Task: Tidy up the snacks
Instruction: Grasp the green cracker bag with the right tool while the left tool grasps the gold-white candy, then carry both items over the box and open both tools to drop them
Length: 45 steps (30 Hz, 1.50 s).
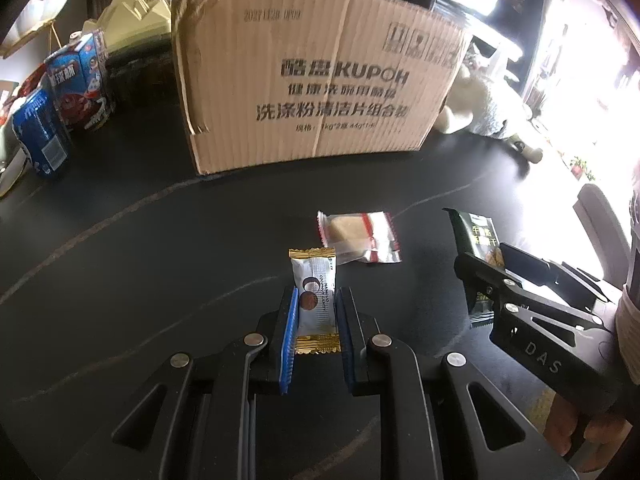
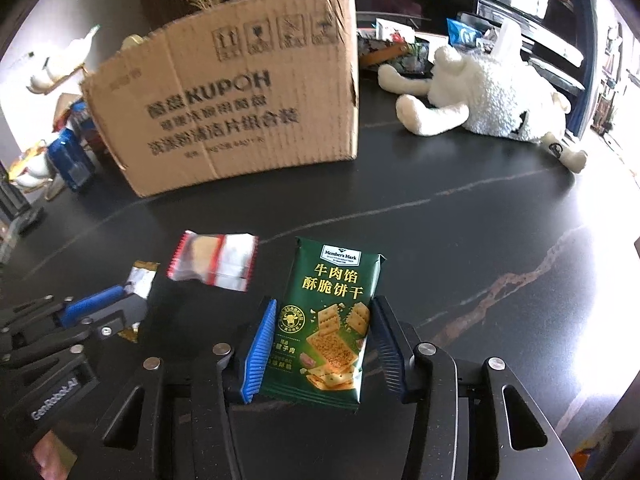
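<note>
My left gripper (image 1: 317,300) is shut on a small white snack packet with gold ends (image 1: 314,300), low over the dark table. My right gripper (image 2: 324,312) is shut on a green cracker packet (image 2: 328,320); this packet also shows in the left wrist view (image 1: 478,236), held by the right gripper (image 1: 486,280). A clear packet with red edges (image 1: 360,236) lies on the table between them, also in the right wrist view (image 2: 214,260). The cardboard box (image 1: 316,80) stands upright behind, also in the right wrist view (image 2: 236,116).
Blue snack bags and a carton (image 1: 68,96) stand left of the box. A white plush sheep (image 2: 488,100) lies right of the box. More packets (image 2: 396,36) lie behind it. The dark marble table (image 2: 460,216) stretches to the right.
</note>
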{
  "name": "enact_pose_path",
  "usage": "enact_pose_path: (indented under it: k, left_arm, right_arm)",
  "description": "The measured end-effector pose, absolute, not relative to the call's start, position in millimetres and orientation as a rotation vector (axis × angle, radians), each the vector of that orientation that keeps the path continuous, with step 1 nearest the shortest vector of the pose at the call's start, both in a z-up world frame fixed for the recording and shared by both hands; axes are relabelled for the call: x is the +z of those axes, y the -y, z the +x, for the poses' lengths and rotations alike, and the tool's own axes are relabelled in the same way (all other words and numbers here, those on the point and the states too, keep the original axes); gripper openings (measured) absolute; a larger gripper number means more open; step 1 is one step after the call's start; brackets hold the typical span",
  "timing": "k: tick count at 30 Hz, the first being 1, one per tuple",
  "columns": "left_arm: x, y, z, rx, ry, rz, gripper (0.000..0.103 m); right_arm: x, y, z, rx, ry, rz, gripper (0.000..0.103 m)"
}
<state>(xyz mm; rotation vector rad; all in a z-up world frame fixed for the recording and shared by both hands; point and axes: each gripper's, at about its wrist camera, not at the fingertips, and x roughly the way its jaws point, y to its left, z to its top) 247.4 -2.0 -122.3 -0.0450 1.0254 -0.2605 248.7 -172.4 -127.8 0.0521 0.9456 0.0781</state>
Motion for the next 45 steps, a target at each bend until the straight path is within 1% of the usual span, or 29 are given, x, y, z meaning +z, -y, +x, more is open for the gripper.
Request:
enact_pose_path:
  k: [24,36,45]
  left_arm:
    - [-24,-6,209,-0.296,-0.798,-0.068,0.02]
    - [17,-12,218,-0.27,-0.696,-0.042,0.02]
    - [38,-21,242,-0.266,-0.676,-0.047,0.02]
  right_arm:
    - [-40,158,217,0.182,-0.742,0.096,0.049]
    - [-8,152,230,0.217,-0.686,0.118,0.049]
    - [18,144,259,0.237,-0.65,0.099,0.049]
